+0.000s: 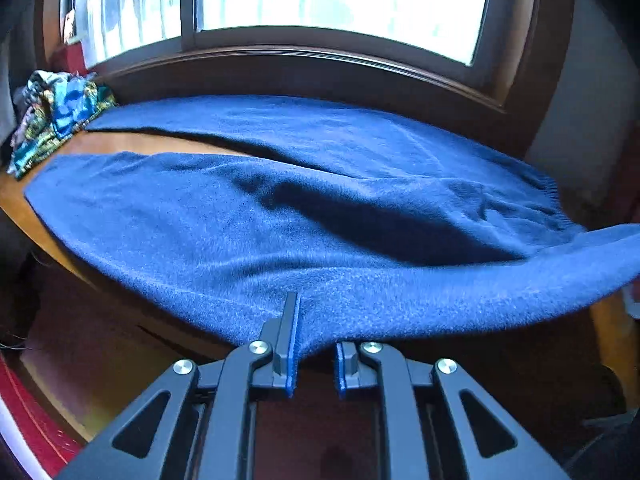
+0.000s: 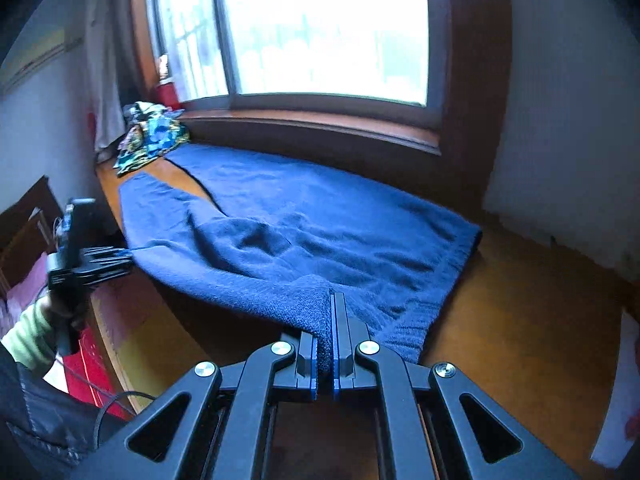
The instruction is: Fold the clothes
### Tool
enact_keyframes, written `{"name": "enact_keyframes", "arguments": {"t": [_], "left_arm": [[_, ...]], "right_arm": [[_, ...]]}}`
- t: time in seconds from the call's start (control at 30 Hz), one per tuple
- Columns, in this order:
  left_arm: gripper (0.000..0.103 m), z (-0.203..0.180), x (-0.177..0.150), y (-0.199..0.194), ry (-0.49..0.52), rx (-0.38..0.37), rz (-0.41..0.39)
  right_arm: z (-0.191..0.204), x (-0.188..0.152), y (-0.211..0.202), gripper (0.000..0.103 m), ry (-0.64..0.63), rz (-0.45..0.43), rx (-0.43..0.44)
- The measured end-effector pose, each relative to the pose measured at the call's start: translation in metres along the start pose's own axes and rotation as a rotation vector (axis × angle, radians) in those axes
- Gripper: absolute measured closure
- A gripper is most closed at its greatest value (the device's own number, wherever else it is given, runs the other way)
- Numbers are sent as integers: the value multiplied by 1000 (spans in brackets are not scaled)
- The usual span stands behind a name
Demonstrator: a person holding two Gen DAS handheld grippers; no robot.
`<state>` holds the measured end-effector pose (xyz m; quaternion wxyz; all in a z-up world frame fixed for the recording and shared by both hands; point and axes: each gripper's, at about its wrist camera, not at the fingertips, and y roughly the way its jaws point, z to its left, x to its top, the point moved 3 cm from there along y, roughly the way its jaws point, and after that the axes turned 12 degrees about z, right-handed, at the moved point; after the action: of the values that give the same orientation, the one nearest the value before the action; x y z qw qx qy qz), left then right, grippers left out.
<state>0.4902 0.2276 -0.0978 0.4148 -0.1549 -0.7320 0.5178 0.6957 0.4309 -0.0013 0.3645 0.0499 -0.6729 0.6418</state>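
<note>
While both tongs, left (image 1: 316,344) and right (image 2: 332,336), pinch blue garment (image 2: 304,216) hem at table (image 2: 520,312) near edge: fold step, carry forward next

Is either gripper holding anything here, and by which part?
Both grip the blue garment along its near edge. The right gripper is shut on a bunched fold near the ribbed hem; the left gripper pinches the same edge further left.
</note>
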Motion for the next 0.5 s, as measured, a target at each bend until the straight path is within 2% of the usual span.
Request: {"name": "enact_keyframes", "arguments": {"t": [0.17, 0.27, 0.33, 0.43, 0.5], "left_arm": [[93, 1, -16, -53, -5, -97, -26], [93, -5, -16, -73, 69, -78, -11], [93, -6, -10, -84, 117, -48, -6], [93, -3, 11, -93, 117, -65, -23], [93, -8, 36, -96, 133, -76, -63]], "right_arm": [[-3, -10, -4, 98, 42, 18, -18], [-5, -19, -6, 98, 87, 32, -22], [-9, -23, -5, 98, 116, 38, -12], [-15, -17, -2, 98, 139, 37, -2], [-21, -6, 1, 98, 136, 28, -9]]}}
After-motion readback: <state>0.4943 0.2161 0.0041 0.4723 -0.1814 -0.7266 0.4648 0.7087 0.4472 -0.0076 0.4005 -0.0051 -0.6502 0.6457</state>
